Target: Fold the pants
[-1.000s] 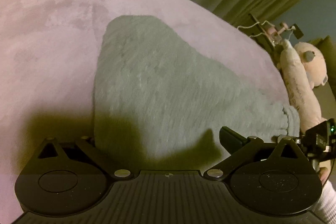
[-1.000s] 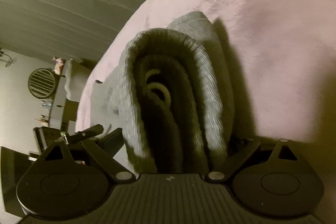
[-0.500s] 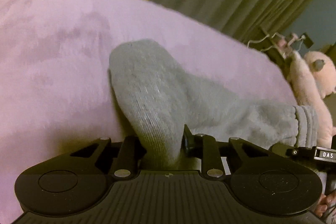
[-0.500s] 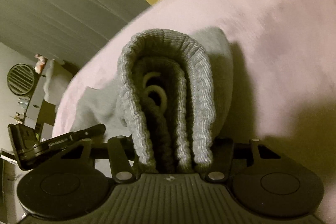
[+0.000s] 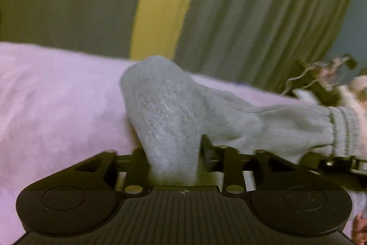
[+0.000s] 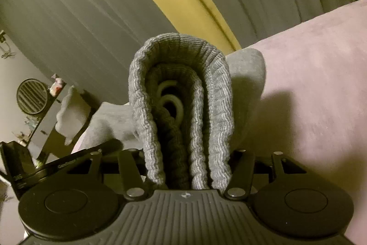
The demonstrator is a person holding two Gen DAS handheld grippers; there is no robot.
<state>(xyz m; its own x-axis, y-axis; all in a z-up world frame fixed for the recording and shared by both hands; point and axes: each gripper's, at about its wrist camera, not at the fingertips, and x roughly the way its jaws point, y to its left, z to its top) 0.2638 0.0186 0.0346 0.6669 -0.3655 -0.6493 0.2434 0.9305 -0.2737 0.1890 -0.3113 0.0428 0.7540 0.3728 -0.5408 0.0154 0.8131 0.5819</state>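
Note:
The grey knit pants are folded into a bundle on a lilac blanket. My left gripper has a raised fold of the fabric between its pads and lifts it, though its jaws are opening a little. The ribbed waistband trails off to the right, where my right gripper shows as a dark bar. In the right wrist view my right gripper is shut on the doubled waistband, with pale drawstring loops inside the fold. The left gripper shows at lower left.
Grey-green curtains with a yellow strip hang behind the bed. A blurred plush toy lies at the right end. A shelf with a round vent stands beyond the blanket. A hand shows at the corner.
Both grippers went from open around the pants to closed on them. They then rose, lifting the fold and the waistband off the blanket, and both views tilted up toward the curtains.

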